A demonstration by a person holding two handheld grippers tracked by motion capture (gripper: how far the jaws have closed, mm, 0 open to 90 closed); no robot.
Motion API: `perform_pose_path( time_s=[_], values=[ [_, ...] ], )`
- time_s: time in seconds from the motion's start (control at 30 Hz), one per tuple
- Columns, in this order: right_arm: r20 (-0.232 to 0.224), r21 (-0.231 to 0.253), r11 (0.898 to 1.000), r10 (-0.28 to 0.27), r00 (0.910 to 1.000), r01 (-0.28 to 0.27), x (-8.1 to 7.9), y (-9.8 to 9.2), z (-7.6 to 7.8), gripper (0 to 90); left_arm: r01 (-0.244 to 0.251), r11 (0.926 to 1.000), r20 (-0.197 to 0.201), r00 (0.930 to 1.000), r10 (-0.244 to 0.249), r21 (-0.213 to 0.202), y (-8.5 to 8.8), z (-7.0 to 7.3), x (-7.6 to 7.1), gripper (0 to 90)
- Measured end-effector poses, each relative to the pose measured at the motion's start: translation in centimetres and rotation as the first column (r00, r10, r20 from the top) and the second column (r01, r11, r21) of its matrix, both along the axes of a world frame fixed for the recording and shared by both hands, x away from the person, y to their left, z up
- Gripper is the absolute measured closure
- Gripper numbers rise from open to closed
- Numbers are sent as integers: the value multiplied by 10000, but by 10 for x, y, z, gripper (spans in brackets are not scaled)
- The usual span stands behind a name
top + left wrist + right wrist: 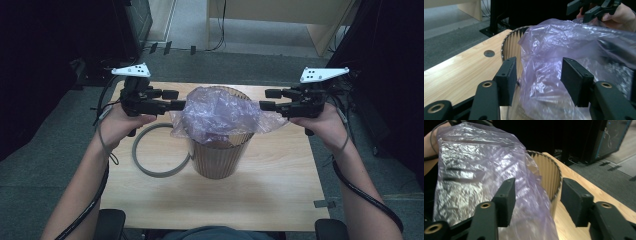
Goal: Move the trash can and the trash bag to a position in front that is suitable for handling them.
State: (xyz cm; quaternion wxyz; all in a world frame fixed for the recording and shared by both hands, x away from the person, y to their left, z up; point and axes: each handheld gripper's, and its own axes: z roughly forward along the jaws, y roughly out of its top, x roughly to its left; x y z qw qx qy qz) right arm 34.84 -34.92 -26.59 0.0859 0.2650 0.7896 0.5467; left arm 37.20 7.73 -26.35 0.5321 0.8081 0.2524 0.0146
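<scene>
A ribbed tan wastebasket [217,160] stands in the middle of the wooden table [280,190]. A crumpled, see-through purple plastic bag [220,115] billows over its mouth and spills past the rim on both sides. My left gripper [175,99] is at the bag's left edge and points right, jaws open. In the left gripper view the bag [564,42] lies between the open jaws of my left gripper [537,67], the pads clear of it, by the basket rim [511,42]. My right gripper [269,99] faces it from the right, open. My right gripper [537,187] frames the bag's edge [474,165] and basket wall [549,175].
A grey ring [150,167] lies flat on the table left of the basket, partly behind it. A round cable hole [489,53] sits in the tabletop. Dark cabinets flank the table, with grey floor beyond. The person's forearms come in from the near edge.
</scene>
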Motion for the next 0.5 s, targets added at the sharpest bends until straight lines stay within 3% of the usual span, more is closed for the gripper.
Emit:
perform_pose_path(
  time_s=[0.1,0.17,0.27,0.3,0.33,0.37,0.4,0.43,0.5],
  values=[
    [-67,177,9994,304,9995,-303,2,8,-2,418,10,9995,-97,10000,-7,321,-7,-5,4,437],
    [-111,-59,9990,432,9990,-432,5,14,-6,430,-98,9984,-155,9998,106,548,-10,-10,6,452],
    [-178,-492,9980,394,9991,-402,8,19,-14,562,-295,9964,-329,9989,322,800,-10,-14,9,599],
    [-178,-492,9980,394,9991,-402,8,19,-14,562,-295,9964,-329,9989,322,800,-10,-14,9,661],
    [-341,-715,9969,309,9989,-333,9,19,-15,738,-426,9945,-578,9972,483,958,-9,-14,9,705],
    [-341,-715,9969,309,9989,-333,9,19,-15,738,-426,9945,-578,9972,483,958,-9,-14,9,741],
    [-400,-814,9962,291,9988,-323,10,20,-15,794,-479,9933,-640,9964,548,1055,-9,-13,9,741],
    [-679,-914,9956,160,9976,-222,12,19,-13,900,-525,9938,-648,9962,590,976,-6,-11,9,822],
    [-786,-873,9961,31,9969,-100,14,17,-11,900,-596,9945,-586,9962,648,863,-4,-8,10,859]
  ],
)
